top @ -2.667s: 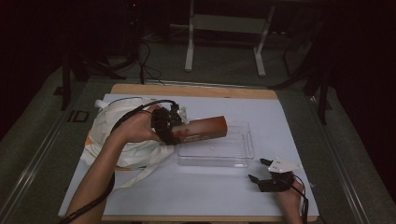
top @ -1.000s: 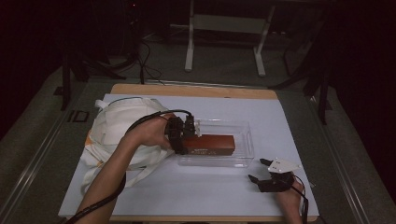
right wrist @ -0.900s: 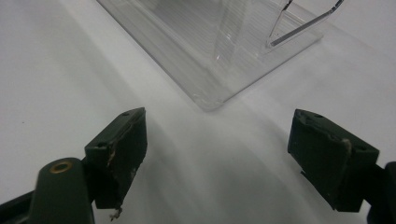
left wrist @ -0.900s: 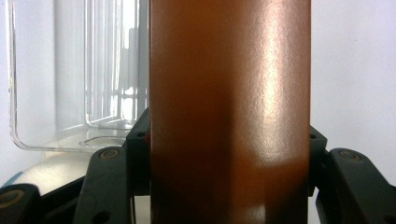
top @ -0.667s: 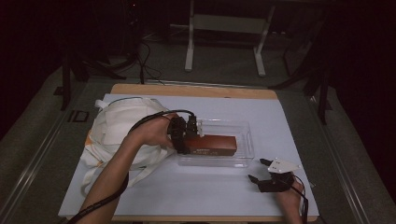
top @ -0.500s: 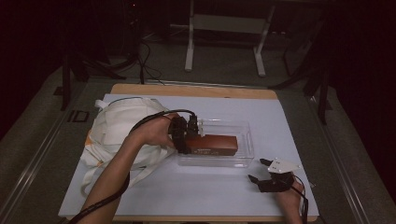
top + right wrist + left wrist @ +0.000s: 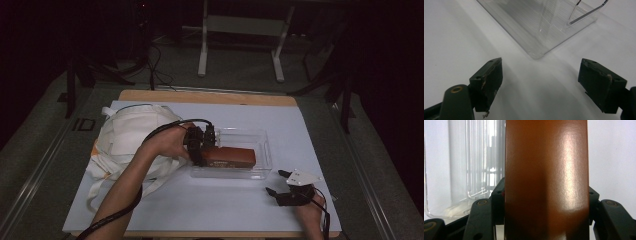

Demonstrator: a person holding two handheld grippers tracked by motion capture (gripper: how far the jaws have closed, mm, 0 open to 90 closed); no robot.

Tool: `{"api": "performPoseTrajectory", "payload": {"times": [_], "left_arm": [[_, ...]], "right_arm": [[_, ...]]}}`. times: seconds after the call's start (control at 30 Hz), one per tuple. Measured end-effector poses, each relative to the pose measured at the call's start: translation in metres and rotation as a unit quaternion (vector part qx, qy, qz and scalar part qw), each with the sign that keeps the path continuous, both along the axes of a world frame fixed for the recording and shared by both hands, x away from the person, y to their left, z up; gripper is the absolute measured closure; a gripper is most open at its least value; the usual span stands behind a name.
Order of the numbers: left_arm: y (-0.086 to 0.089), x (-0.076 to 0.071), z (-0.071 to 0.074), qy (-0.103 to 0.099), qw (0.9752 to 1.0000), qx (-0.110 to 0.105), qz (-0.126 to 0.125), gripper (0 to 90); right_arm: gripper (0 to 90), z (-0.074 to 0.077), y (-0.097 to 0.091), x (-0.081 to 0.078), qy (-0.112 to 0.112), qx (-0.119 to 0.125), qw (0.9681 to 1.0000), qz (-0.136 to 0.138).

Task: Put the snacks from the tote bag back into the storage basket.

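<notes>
The brown box (image 7: 231, 157) lies lengthwise inside the clear plastic tray (image 7: 264, 150) at the centre of the high view, its long side parallel to the tray's walls, so that it fits within the narrow compartment. In the left gripper view the brown box (image 7: 546, 177) stands between the two black jaws, with the tray (image 7: 461, 170) at the left of the frame. The left tongs (image 7: 206, 146) are pinching the box at its left end, both jaws pressed against its sides; the grip at the end leaves the rest of the box free to settle on the tray floor. Judged from this, the placing is near complete and release is the step outstanding. The right tongs (image 7: 282, 184) rest on the desk (image 7: 210, 210) at the lower right, jaws spread with nothing between them; in the right gripper view they (image 7: 541, 82) face a tray corner (image 7: 536, 53), apparently on standby. A white cloth bag (image 7: 127, 140) lies at the left of the desk, beneath the left forearm.
</notes>
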State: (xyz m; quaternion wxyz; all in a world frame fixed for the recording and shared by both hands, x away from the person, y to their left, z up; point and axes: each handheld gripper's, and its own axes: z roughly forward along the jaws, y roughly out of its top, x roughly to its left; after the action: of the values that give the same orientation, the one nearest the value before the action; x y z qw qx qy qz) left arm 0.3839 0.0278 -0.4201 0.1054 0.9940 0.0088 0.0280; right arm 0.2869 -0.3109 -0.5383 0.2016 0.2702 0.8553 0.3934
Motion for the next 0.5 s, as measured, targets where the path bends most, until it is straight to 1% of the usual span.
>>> {"api": "performPoseTrajectory", "payload": {"times": [0.2, 0.27, 0.43, 0.47, 0.5], "left_arm": [[-0.0028, -0.0003, -0.0013, 0.002, 1.0000, 0.003, -0.001, 43.0], [-0.0037, -0.0001, -0.0009, 0.004, 1.0000, 0.004, -0.003, 43.0], [-0.0051, 0.0005, -0.0007, 0.015, 0.9999, 0.002, 0.001, 42.5], [-0.0053, 0.0012, -0.0007, 0.015, 0.9999, 0.001, 0.000, 42.3], [-0.0052, 0.0009, -0.0010, 0.017, 0.9998, -0.002, 0.004, 42.1]], "right_arm": [[19.9, -0.0001, 0.0005, -0.0003, 0.000, -0.002, 1.0000, 0.000], [19.9, -0.0004, 0.0014, -0.0003, 0.000, -0.006, 1.0000, 0.001], [19.9, -0.0005, 0.0019, -0.0004, 0.000, -0.008, 1.0000, 0.001], [19.9, -0.0004, 0.0018, -0.0004, 0.000, -0.007, 1.0000, 0.001], [19.9, -0.0005, 0.0018, -0.0004, 0.000, -0.007, 1.0000, 0.001]]}}
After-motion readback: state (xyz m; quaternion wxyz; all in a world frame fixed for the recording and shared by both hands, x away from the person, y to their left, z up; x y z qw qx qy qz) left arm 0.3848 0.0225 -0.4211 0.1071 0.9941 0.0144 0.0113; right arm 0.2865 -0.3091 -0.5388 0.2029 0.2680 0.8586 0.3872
